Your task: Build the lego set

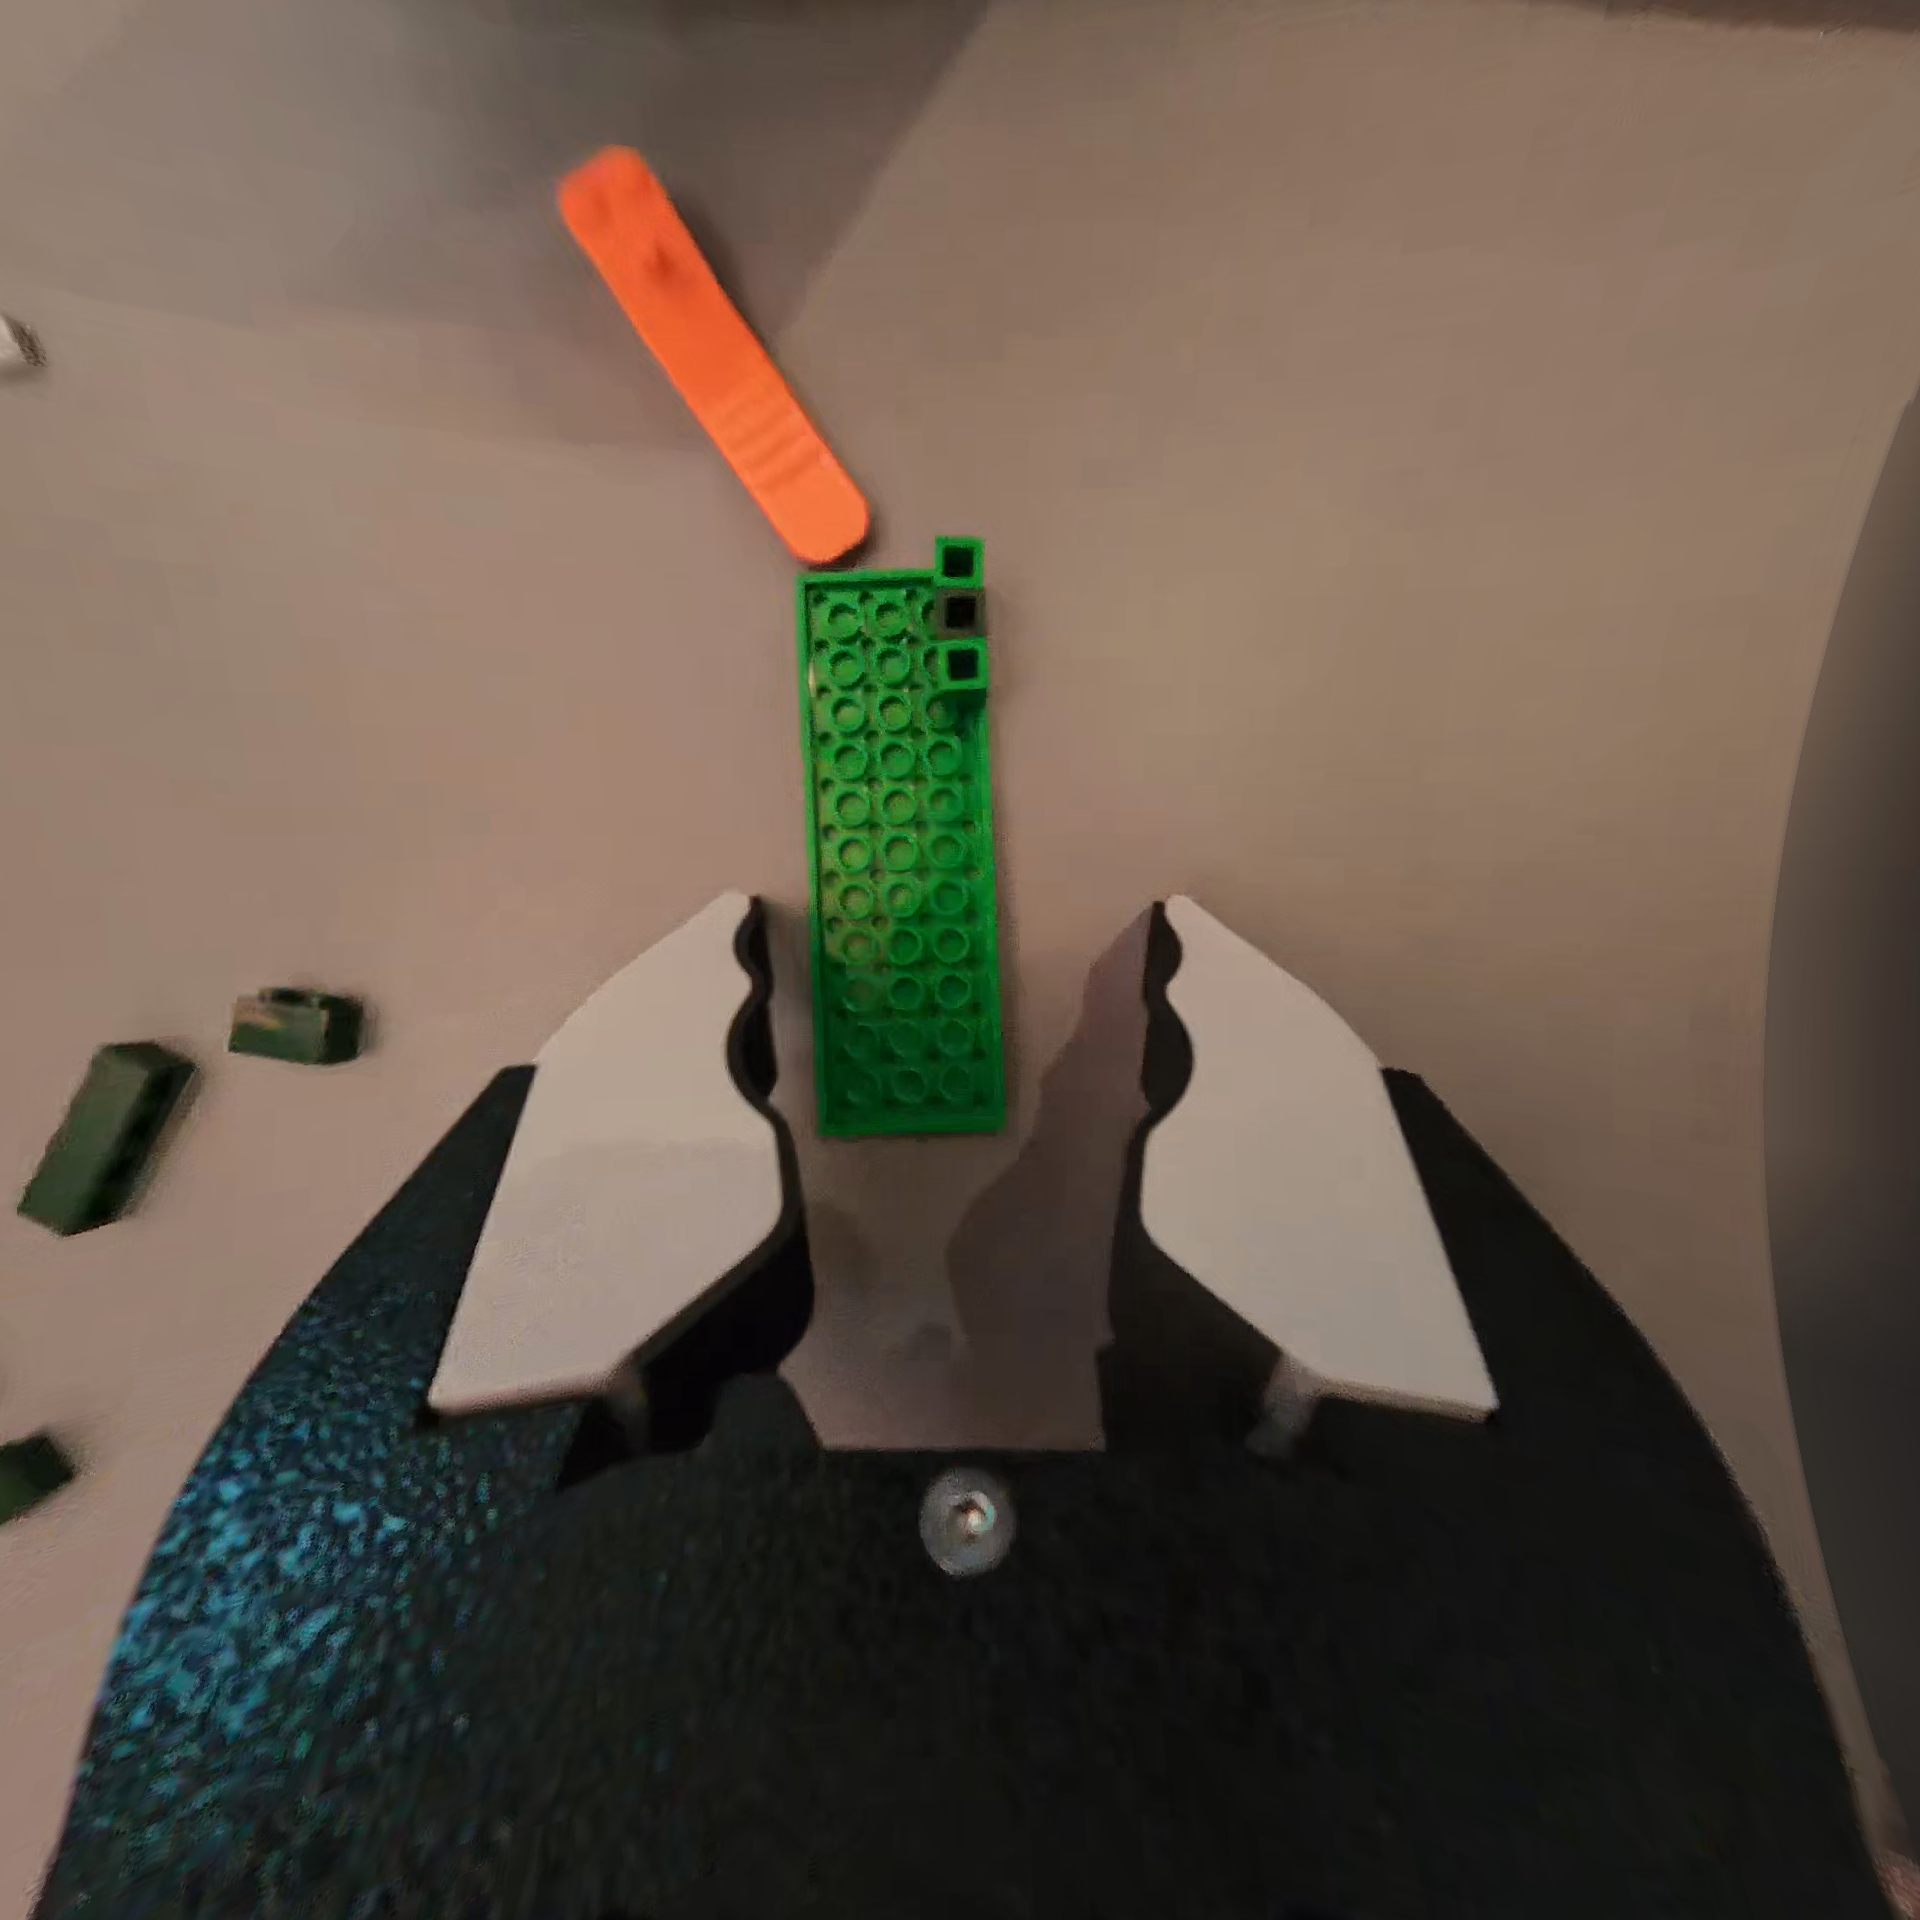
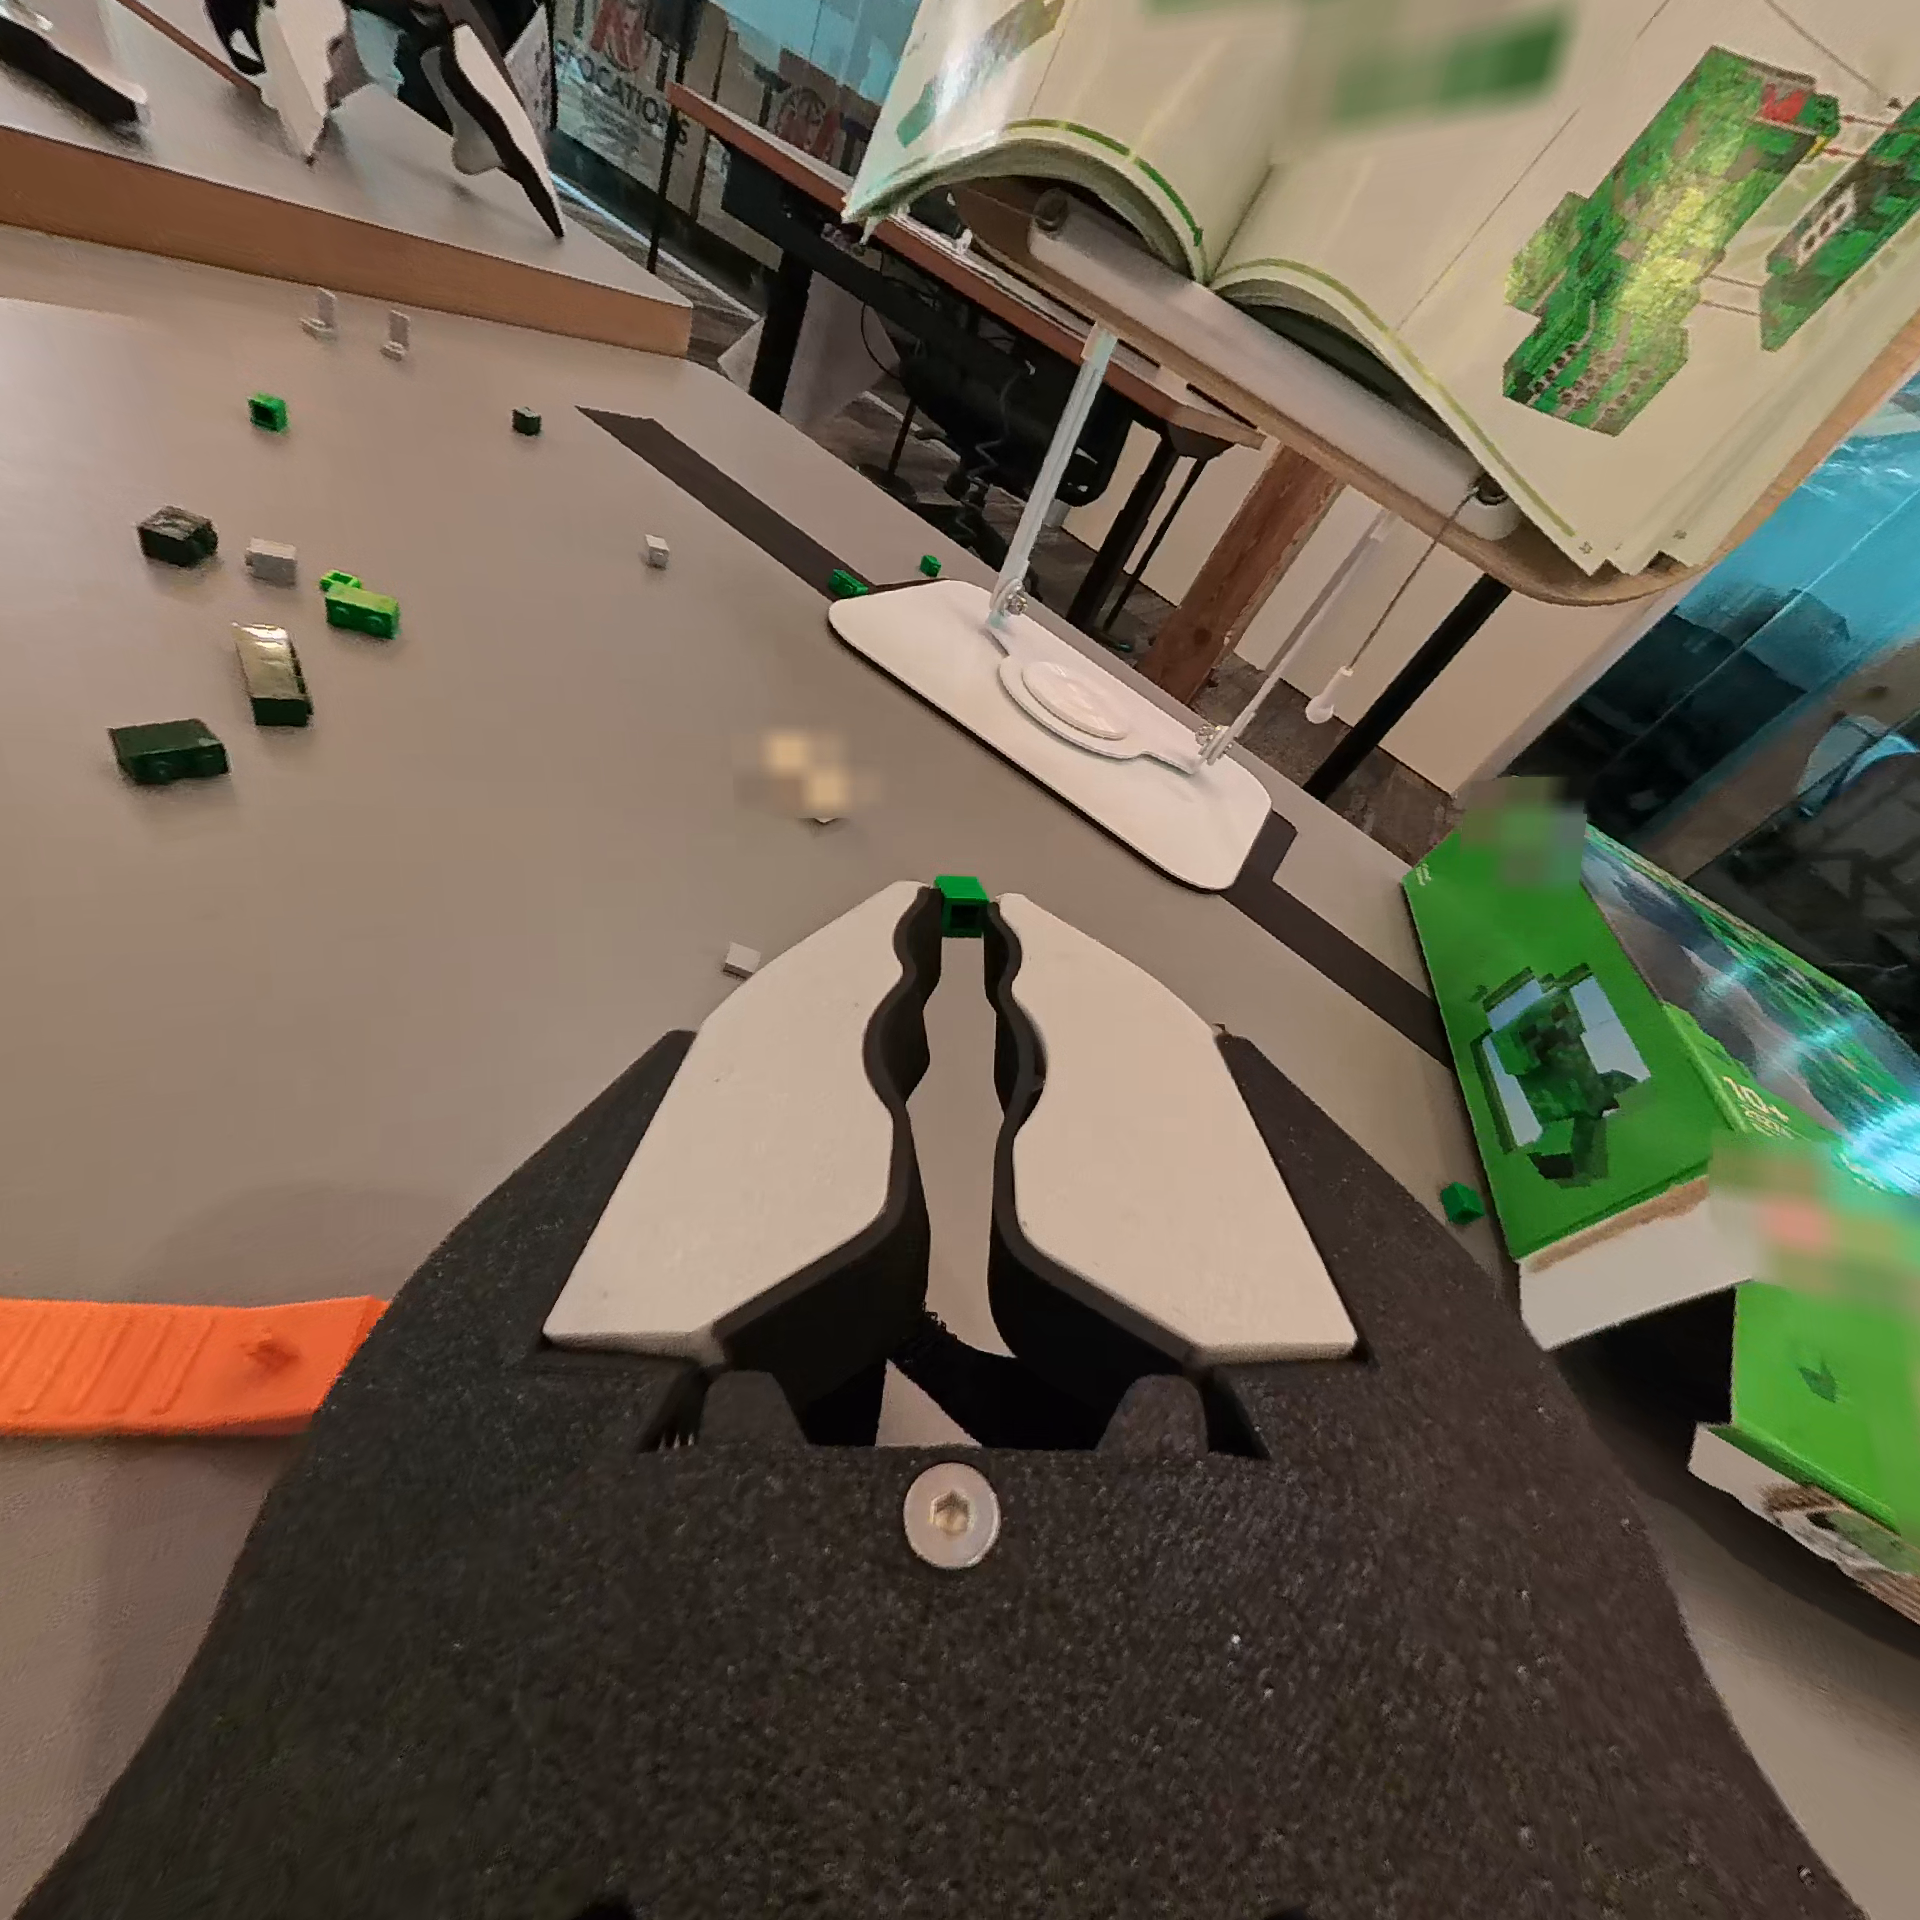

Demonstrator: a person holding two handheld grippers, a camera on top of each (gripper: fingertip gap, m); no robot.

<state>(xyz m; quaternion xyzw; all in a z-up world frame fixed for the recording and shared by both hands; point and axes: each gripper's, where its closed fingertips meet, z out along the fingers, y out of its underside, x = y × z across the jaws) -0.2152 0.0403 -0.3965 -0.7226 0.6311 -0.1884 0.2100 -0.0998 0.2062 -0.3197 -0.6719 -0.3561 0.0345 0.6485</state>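
Pinching a small square green brick (image 2: 958,902), right tongs (image 2: 958,914); left tongs (image 1: 956,920) apart above studded green plate (image 1: 902,852).

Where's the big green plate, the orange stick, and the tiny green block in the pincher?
green plate (image 1: 904,862), left wrist view, studded middle.
orange stick (image 1: 717,358), left wrist view, mid-length.
tiny green block (image 2: 959,905), right wrist view, near face.

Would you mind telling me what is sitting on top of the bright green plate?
Three small square bricks line the far right edge of the green plate: green, dark, green. The studs beneath them are covered.
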